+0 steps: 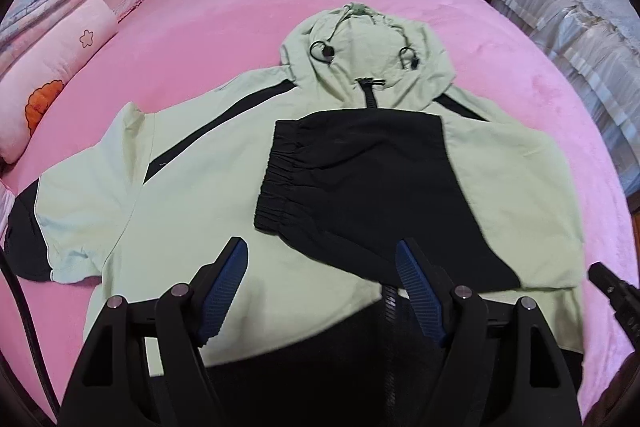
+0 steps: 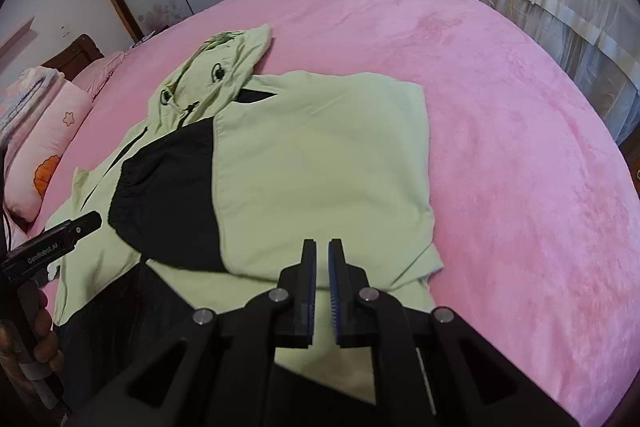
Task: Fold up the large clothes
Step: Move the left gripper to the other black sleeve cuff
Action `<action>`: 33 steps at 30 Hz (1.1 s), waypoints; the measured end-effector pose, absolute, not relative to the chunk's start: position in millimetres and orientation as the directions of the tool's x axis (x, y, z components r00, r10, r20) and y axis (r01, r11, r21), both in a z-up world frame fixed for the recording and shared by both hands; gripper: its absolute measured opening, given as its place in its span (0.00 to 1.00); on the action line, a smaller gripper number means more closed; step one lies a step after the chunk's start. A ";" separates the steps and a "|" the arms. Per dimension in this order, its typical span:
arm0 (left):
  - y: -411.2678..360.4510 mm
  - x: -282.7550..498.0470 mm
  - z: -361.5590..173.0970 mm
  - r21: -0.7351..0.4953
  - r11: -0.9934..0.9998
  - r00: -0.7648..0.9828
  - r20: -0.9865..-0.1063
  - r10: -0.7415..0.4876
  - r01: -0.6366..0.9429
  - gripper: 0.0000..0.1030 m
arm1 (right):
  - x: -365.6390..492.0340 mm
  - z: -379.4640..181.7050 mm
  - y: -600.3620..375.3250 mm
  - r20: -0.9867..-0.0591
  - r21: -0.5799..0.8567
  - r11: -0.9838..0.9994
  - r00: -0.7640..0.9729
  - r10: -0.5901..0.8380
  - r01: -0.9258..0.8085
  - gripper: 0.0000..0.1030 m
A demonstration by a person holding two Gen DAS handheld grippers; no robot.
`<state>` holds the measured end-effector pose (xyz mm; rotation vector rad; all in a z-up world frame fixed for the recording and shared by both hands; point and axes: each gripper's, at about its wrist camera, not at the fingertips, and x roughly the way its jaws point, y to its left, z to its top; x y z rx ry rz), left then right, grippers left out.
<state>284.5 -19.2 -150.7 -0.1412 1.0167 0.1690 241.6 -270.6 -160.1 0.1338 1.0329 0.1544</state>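
The jacket (image 1: 200,187) lay flat on the pink bed (image 1: 200,39), hood (image 1: 360,55) pointing away toward the wardrobe, long axis hem to hood. One sleeve (image 1: 360,179) sat folded across the chest, probably to narrow it. Left gripper (image 1: 322,251) gaped empty; right gripper (image 2: 322,251) was clenched on nothing.

Soft, even daylight fills both views, with few shadows on the pink bed (image 1: 208,39). Fisheye bending curves the edges; dark vignetting fills the corners; slight blur throughout.
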 end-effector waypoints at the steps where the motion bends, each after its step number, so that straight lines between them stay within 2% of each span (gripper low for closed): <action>1: -20.0 279.6 -145.0 -0.053 0.977 0.520 -0.852 0.063 -0.205 0.73 | 236.8 -156.1 -268.4 -0.842 0.180 0.981 0.506 0.189 -0.067 0.06; 7: -29.6 251.1 -113.7 -0.117 0.980 0.578 -0.816 0.000 -0.164 0.73 | 206.9 -131.3 -260.5 -0.823 0.206 0.976 0.526 0.215 -0.075 0.06; 16: -43.8 198.2 -70.7 -0.113 0.991 0.675 -0.737 -0.038 -0.068 0.73 | 174.0 -94.9 -240.7 -0.790 0.215 0.970 0.564 0.240 -0.112 0.06; 19: -41.0 175.6 -51.3 -0.179 0.984 0.712 -0.687 -0.141 0.022 0.73 | 163.4 -83.5 -227.8 -0.778 0.212 0.968 0.576 0.251 -0.135 0.06; 24: -12.4 148.1 -28.5 -0.274 0.960 0.689 -0.687 -0.231 0.049 0.74 | 147.1 -63.3 -192.4 -0.759 0.207 0.955 0.581 0.292 -0.211 0.06; 28: 31.6 125.9 -18.8 -0.298 0.955 0.689 -0.691 -0.217 0.002 0.76 | 134.7 -43.8 -148.5 -0.737 0.189 0.936 0.587 0.335 -0.297 0.06; 32: 95.9 95.9 -13.0 -0.243 0.966 0.722 -0.684 -0.103 -0.092 0.88 | 127.3 -29.3 -102.4 -0.712 0.184 0.908 0.586 0.388 -0.378 0.06; 33: 110.6 89.2 -12.9 -0.231 0.966 0.729 -0.680 -0.073 -0.118 0.89 | 126.3 -26.2 -87.2 -0.706 0.180 0.899 0.584 0.401 -0.399 0.06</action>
